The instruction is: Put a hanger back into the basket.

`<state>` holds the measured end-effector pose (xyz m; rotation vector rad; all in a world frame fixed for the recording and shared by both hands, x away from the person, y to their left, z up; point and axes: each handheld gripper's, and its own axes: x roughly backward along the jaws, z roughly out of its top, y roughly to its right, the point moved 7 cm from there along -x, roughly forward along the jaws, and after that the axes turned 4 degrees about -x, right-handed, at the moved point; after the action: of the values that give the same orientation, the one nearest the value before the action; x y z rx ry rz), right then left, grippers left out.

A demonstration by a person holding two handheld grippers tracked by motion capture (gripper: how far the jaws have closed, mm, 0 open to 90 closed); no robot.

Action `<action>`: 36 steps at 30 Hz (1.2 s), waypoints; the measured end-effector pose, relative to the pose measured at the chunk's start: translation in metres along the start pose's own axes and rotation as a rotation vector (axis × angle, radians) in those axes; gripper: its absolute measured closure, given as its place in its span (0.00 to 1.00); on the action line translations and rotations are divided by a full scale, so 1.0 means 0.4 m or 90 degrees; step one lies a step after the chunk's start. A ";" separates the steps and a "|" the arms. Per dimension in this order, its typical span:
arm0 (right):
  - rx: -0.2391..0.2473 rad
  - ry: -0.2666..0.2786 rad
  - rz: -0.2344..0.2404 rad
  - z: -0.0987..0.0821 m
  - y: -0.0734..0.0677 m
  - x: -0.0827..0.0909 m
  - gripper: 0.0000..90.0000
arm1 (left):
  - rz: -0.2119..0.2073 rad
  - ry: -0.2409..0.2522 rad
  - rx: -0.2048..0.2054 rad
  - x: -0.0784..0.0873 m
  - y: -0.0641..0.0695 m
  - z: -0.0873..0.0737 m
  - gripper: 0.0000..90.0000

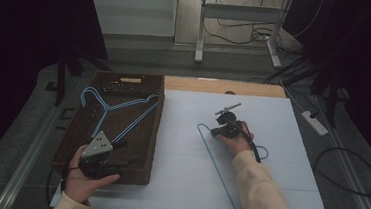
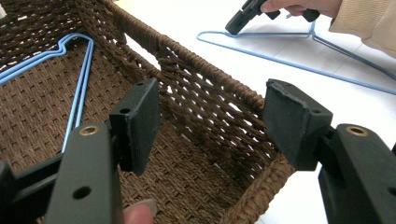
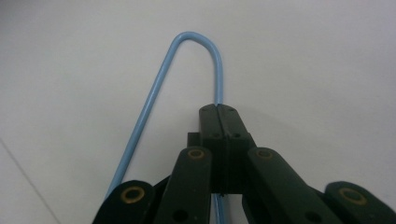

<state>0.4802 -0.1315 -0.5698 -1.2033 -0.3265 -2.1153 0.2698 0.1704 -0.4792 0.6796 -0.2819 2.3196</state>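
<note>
Here the right tool [image 3: 218, 112] is clamped on a blue hanger [image 3: 154, 93] lying on the table [image 1: 177, 184]. Left tool [image 2: 210, 126] gapes wide over the basket [image 2: 205, 74], gripping nothing.

I see the blue hanger [image 1: 219, 162] run off the high view's bottom edge, my sleeve [image 1: 262, 191] covers its hook, and the closed pads hide the clamped wire.

the basket [image 2: 205, 88] at the left of the left gripper view is dark brown woven fibre, rough and matt. the hanger [image 3: 154, 93] in the right gripper view is thin wire with a smooth, slightly glossy light-blue coating (likely plastic over metal). the right gripper [image 3: 218, 116] has matt black plastic jaws with brass-coloured rivets. the table [image 1: 272, 121] is smooth, matt white.
</note>
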 end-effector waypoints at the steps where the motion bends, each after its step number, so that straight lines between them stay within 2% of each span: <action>1: 0.001 -0.001 0.009 0.001 -0.007 -0.003 1.00 | 0.000 -0.001 -0.001 -0.001 0.000 -0.001 0.41; 6: 0.006 -0.002 0.035 0.002 -0.034 -0.009 1.00 | -0.001 -0.002 -0.002 -0.002 0.002 0.000 0.41; 8: 0.025 -0.006 0.054 0.003 -0.070 -0.017 1.00 | -0.001 -0.003 -0.003 -0.003 0.003 0.000 0.41; 9: 0.025 -0.006 0.054 0.003 -0.070 -0.017 1.00 | -0.001 -0.003 -0.003 -0.004 0.003 -0.001 0.41; 15: 0.067 -0.017 0.087 0.002 -0.146 -0.031 1.00 | -0.003 -0.006 -0.004 -0.007 0.005 -0.002 0.41; 17: 0.072 -0.020 0.089 0.001 -0.157 -0.031 1.00 | -0.004 -0.005 -0.004 -0.007 0.005 -0.002 0.41; 20: 0.078 -0.018 0.083 -0.001 -0.154 -0.024 1.00 | -0.004 -0.005 -0.004 -0.006 0.005 -0.002 0.41; 22: 0.073 0.001 0.083 0.000 -0.144 0.005 1.00 | -0.004 -0.004 -0.002 -0.007 0.003 -0.003 0.41; 23: 0.076 0.021 0.070 -0.004 -0.132 0.050 1.00 | -0.004 -0.005 -0.001 -0.008 0.003 -0.004 0.41; 24: 0.083 0.028 0.058 -0.009 -0.125 0.076 1.00 | -0.005 -0.006 -0.001 -0.009 0.003 -0.005 0.41; 25: 0.083 0.028 0.058 -0.009 -0.125 0.076 1.00 | -0.005 -0.006 -0.001 -0.009 0.003 -0.005 0.41; 26: 0.083 0.040 0.035 -0.029 -0.111 0.127 1.00 | -0.006 -0.008 0.000 -0.011 0.003 -0.006 0.41; 27: 0.083 0.040 0.035 -0.029 -0.111 0.127 1.00 | -0.006 -0.008 0.000 -0.011 0.003 -0.006 0.41; 28: 0.077 0.042 0.026 -0.043 -0.105 0.150 1.00 | -0.005 -0.009 0.000 -0.011 0.004 -0.006 0.41; 29: 0.068 0.045 0.012 -0.078 -0.095 0.187 1.00 | -0.005 -0.009 0.001 -0.011 0.004 -0.006 0.41; 30: 0.062 0.043 0.002 -0.099 -0.090 0.201 1.00 | -0.005 -0.008 0.001 -0.012 0.004 -0.006 0.41; 31: 0.062 0.043 0.002 -0.099 -0.090 0.201 1.00 | -0.006 -0.009 -0.002 -0.012 0.004 -0.006 0.41; 33: 0.051 0.029 -0.019 -0.152 -0.083 0.227 1.00 | -0.006 -0.007 0.000 -0.013 0.008 -0.005 0.41; 35: 0.043 0.022 -0.026 -0.182 -0.079 0.237 0.95 | -0.007 -0.007 -0.001 -0.014 0.010 -0.005 0.41; 36: 0.025 0.010 -0.040 -0.224 -0.073 0.248 0.91 | -0.008 -0.008 -0.001 -0.014 0.010 -0.005 0.41</action>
<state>0.3668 -0.1985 -0.5324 -1.1671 -0.4028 -2.1608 0.2697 0.1649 -0.4840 0.6940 -0.2845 2.3039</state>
